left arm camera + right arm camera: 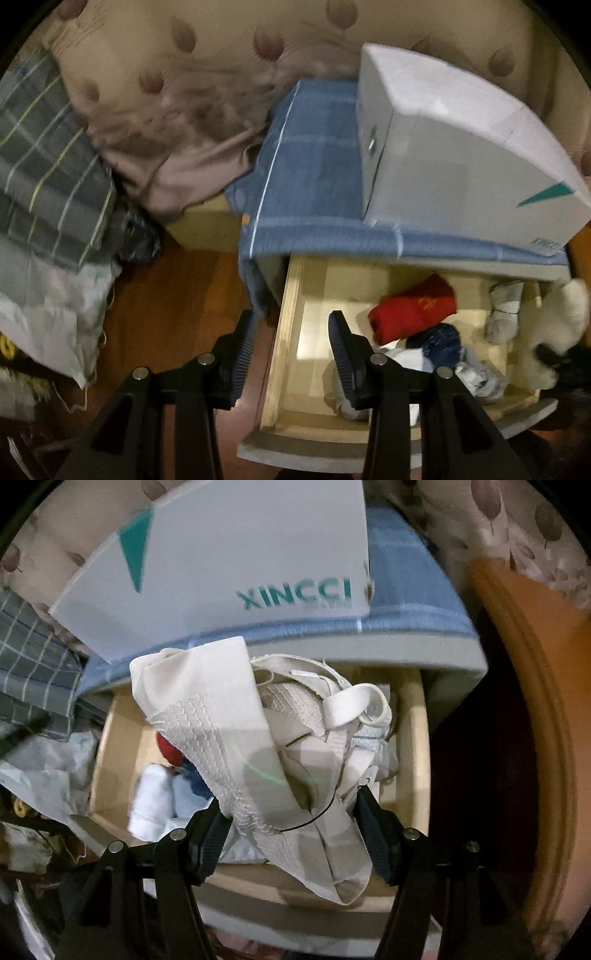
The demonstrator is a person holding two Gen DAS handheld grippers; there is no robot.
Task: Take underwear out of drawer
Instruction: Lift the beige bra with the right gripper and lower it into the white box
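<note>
Lifting a bundle of pale underwear (266,746) out of the drawer (413,738): right tongs (291,830) are clamped on its lower folds, fabric filling the gap between both pads. The bundle hangs above the drawer, straps and a lace band trailing loose toward the drawer's back.

Left tongs (291,350) stand part-open with nothing between the pads, straddling the drawer's left wall, one finger outside over the wood floor (177,295), the other inside over bare drawer bottom.

Left in the drawer: a red folded piece (413,310) near its middle, a dark blue roll (441,339) just in front of the red one, and white and grey pieces toward the drawer's front and right. A white box (461,155) sits on the blue cloth (314,173) covering the cabinet top, directly above the drawer's back.

Doing this well, by my reading:
- Raise the bundle straight up until its trailing straps clear the drawer's front edge; only then carry it away.
- Watch the loose strap loop; it could snag the cabinet lip above the drawer's back.
- Keep the pinch firm; the fabric is slippery-looking and bulky.
- Left tongs could drop in toward the red piece, clear of the drawer's wall.
</note>
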